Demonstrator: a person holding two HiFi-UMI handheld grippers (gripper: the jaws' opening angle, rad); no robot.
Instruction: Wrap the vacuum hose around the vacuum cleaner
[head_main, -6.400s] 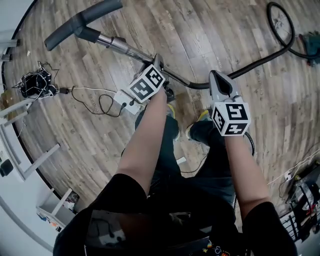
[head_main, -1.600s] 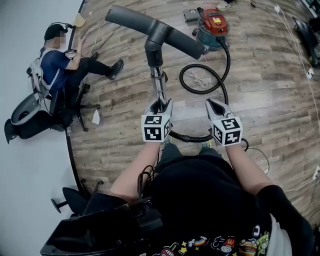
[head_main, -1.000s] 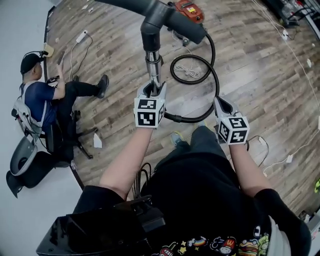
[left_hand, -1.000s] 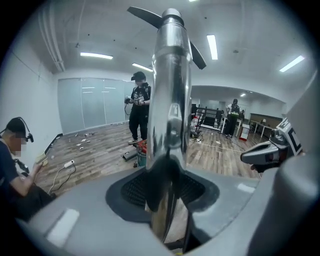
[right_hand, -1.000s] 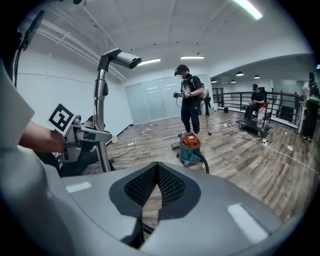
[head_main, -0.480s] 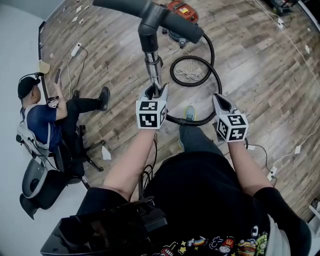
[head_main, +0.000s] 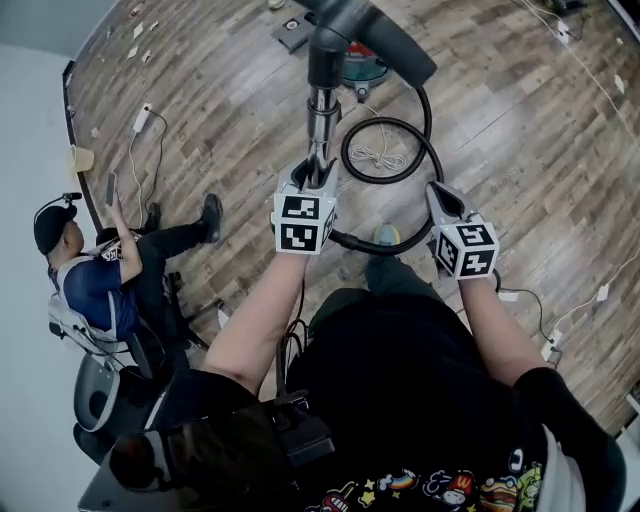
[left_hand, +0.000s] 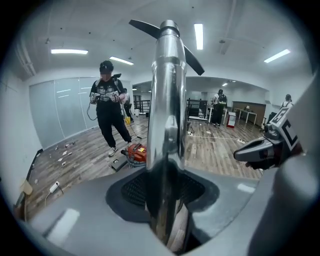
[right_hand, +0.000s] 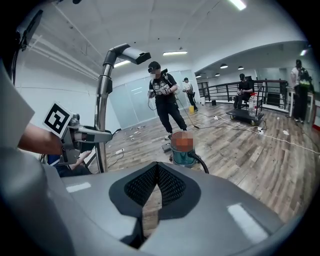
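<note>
Here, left claw clenched on the metal tube, right claw pinched together and empty, hose looping toward the far vacuum cleaner.

Both forearms reach forward, side by side. The left hand-held gripper clamps its jaws on a metal wand. The right hand-held gripper has its jaws together, empty.

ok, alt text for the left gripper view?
The left gripper is shut on a shiny metal wand that rises to the floor head. Behind, a red vacuum cleaner sits on the wood floor near a standing person.
</note>
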